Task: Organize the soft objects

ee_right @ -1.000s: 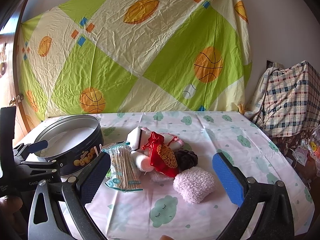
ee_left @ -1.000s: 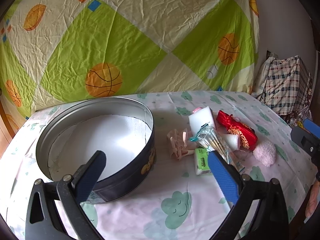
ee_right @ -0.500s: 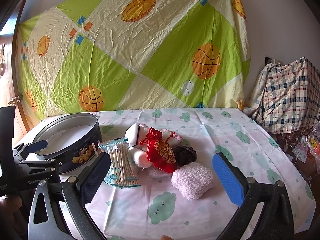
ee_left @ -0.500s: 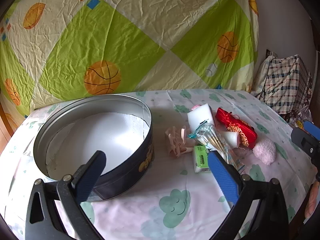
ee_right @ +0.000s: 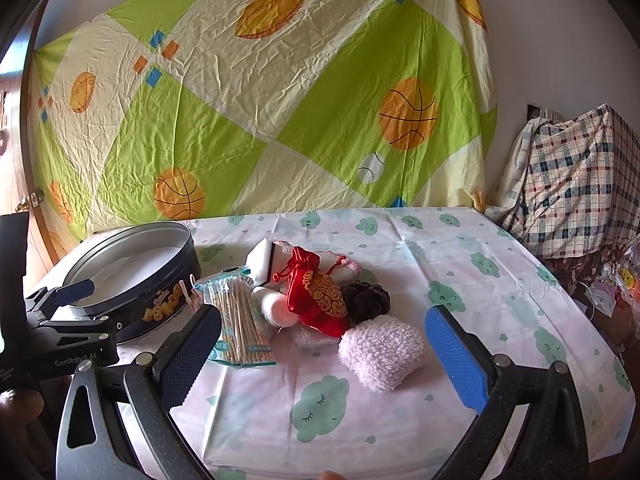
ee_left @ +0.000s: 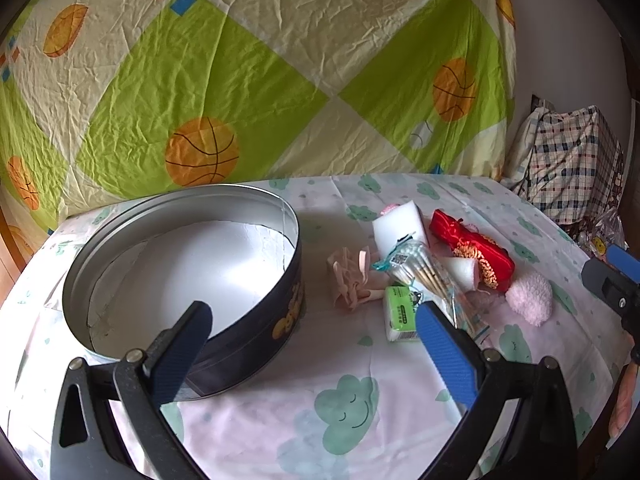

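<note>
Pale pink fleece marks the nearest target: a fluffy pink pad (ee_right: 382, 352) lies on the surface (ee_right: 460, 264) just ahead of the right hand-held gripper (ee_right: 328, 356), between its spread fingers as that camera sees it. Directly beyond it sit a red drawstring pouch (ee_right: 316, 300), a dark brown puff (ee_right: 368, 298), a white sponge block (ee_right: 262, 260) and a packet of wooden sticks (ee_right: 240, 324), all heaped together and touching.

The left hand-held gripper (ee_left: 316, 344) is also wide open and holds nothing. Ahead and to its left stands a round tin (ee_left: 188, 272), lid off, its white-lined interior holding nothing visible. Ahead and to its right lie a peach ribbon bow (ee_left: 352, 280) and a small green packet (ee_left: 400, 312), both apart from the tin.

Step in hand, as judged: approach before the first pick; no soft item is in the tin yet. The next move calls for the right hand-held gripper to advance and lower until the fingers straddle the pink pad, then close lightly, since fleece compresses and may slip.

Pose: both tools are held low over the near edge, pointing forward across the surface, neither touching anything. A fingertip shows at the right tool's lower rim.
</note>
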The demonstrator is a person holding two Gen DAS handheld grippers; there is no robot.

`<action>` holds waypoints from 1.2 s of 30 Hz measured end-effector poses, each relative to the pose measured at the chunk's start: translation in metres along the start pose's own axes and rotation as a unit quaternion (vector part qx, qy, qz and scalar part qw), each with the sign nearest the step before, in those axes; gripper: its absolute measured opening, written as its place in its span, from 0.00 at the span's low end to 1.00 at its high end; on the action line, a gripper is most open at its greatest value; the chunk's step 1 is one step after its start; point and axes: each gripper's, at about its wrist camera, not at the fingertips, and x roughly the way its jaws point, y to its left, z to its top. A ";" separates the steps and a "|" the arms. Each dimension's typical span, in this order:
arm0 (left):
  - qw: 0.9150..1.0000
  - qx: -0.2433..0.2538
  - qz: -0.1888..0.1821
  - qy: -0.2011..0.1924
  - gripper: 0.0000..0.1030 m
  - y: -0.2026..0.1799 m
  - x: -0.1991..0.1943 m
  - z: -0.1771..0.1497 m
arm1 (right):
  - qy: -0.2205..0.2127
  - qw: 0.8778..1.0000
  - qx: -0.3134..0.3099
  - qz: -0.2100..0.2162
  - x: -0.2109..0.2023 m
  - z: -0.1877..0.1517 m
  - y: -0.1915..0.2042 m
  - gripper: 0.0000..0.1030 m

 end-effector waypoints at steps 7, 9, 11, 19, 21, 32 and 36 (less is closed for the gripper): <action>1.000 0.003 -0.002 0.001 1.00 -0.005 0.001 -0.002 | 0.000 1.000 0.006 -0.004 -0.002 -0.002 -0.007 1.00; 1.000 0.003 -0.002 0.002 1.00 -0.005 0.001 -0.002 | 0.000 1.000 0.008 -0.004 -0.002 -0.002 -0.008 1.00; 1.000 0.003 -0.003 0.003 1.00 -0.006 0.002 -0.002 | 0.001 1.000 0.008 -0.004 -0.001 -0.002 -0.009 1.00; 1.000 0.009 -0.002 0.011 1.00 -0.012 0.009 -0.004 | 0.005 1.000 0.016 -0.004 0.002 -0.006 -0.016 1.00; 1.000 0.011 -0.003 0.015 1.00 -0.014 0.012 -0.005 | 0.007 1.000 0.018 -0.006 0.004 -0.008 -0.018 1.00; 0.999 0.028 -0.024 0.040 0.97 -0.046 0.032 -0.001 | 0.030 0.998 0.040 -0.029 0.021 -0.018 -0.046 1.00; 0.997 0.038 -0.037 0.056 0.87 -0.061 0.047 0.002 | 0.057 0.996 0.058 -0.039 0.038 -0.023 -0.062 1.00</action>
